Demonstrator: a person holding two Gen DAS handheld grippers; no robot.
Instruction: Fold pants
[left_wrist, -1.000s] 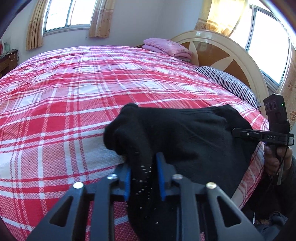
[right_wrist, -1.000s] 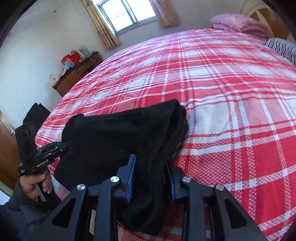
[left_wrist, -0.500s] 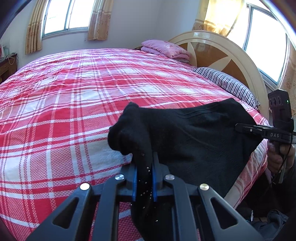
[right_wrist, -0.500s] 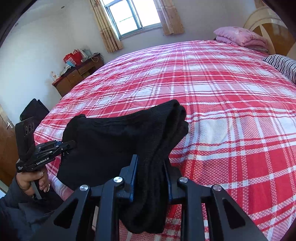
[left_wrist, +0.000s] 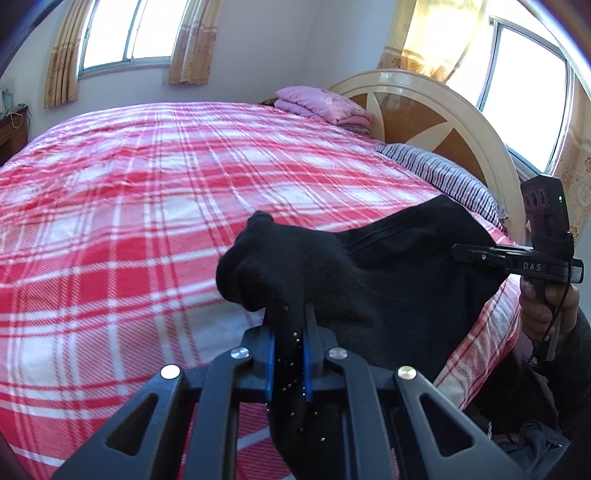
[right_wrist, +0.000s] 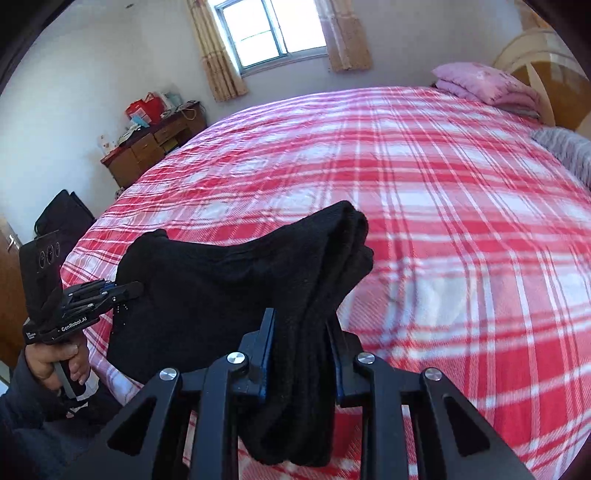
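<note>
Black pants (left_wrist: 388, 280) hang folded over the near edge of a bed with a red plaid sheet (left_wrist: 147, 221). My left gripper (left_wrist: 288, 325) is shut on one bunched end of the fabric, its blue pads squeezing a thin fold. In the right wrist view the pants (right_wrist: 221, 280) stretch between both tools. My right gripper (right_wrist: 301, 332) is shut on a thick, layered fold at the other end. Each gripper also shows from the side in the other's view: the right gripper (left_wrist: 458, 253) and the left gripper (right_wrist: 133, 290). The fabric between them is lifted slightly off the sheet (right_wrist: 443, 221).
A folded pink blanket (left_wrist: 321, 107), a striped pillow (left_wrist: 436, 173) and a curved headboard (left_wrist: 443, 122) lie at the far right. A wooden dresser (right_wrist: 155, 147) with clutter and a black bag (right_wrist: 62, 218) stand by the wall. A person's hand (right_wrist: 55, 362) holds each handle.
The left jaws have closed tighter on the fabric. Both grippers have risen a little, lifting the pants' near edge off the sheet.
</note>
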